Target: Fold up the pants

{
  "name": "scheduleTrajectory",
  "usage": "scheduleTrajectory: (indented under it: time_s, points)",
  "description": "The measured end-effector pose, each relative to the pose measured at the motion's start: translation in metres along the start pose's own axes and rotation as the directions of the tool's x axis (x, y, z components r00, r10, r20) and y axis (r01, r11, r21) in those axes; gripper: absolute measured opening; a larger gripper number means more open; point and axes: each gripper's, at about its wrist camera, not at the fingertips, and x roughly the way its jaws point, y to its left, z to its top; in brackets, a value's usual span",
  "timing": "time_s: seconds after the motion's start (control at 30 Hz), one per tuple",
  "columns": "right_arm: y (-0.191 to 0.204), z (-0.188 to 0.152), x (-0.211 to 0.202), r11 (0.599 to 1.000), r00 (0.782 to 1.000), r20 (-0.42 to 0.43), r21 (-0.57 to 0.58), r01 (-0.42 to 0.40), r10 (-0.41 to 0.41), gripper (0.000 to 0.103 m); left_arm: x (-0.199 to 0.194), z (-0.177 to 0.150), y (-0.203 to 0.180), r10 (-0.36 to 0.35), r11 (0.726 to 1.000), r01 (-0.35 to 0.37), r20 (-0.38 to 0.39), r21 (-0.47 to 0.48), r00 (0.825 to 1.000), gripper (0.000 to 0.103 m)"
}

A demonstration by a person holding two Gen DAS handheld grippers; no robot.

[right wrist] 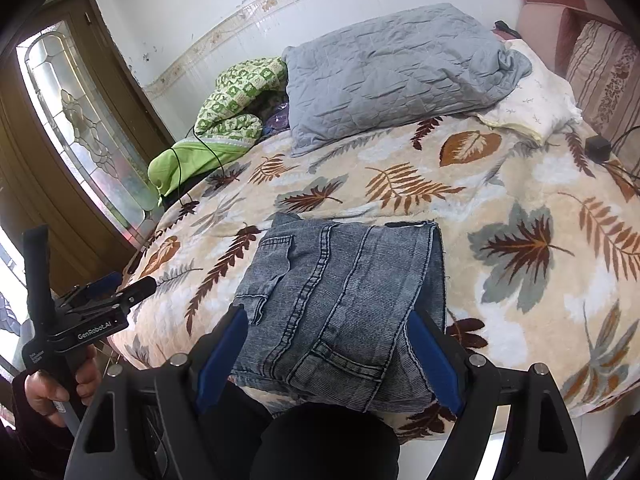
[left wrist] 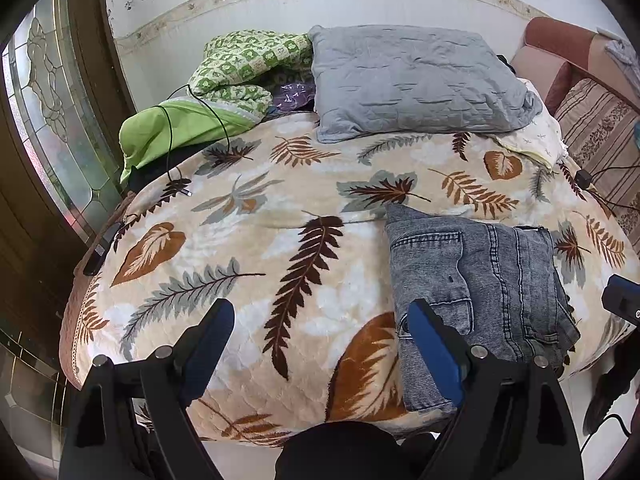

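On the bed (right wrist: 520, 208), near its front edge, the jeans (right wrist: 336, 300) lie folded into a compact rectangle, pocket side up, on the leaf-print blanket. Fold looks finished, maybe a final smoothing left. Left tongs (left wrist: 320, 320) spread, empty, over bare blanket beside the jeans. Right tongs (right wrist: 328, 328) spread, hanging above the bundle, pinching nothing. Grey pillow (right wrist: 392, 68) well behind.

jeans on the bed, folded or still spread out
Folded: the jeans lie as a compact layered rectangle on the leaf-print blanket, no legs stretched out, and neither gripper touches them.
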Motion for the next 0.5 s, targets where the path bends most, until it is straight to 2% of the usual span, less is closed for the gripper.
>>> scheduleTrajectory:
  time_s: [0.5]
  points:
    - [0.0038,-0.0018,0.0083,1.000,1.000,-0.019,-0.010,-0.003,0.003,0.085,0.0069,-0.0015,0.0024,-0.005,1.000,0.005,-0.010,-0.007,1.000,0.089]
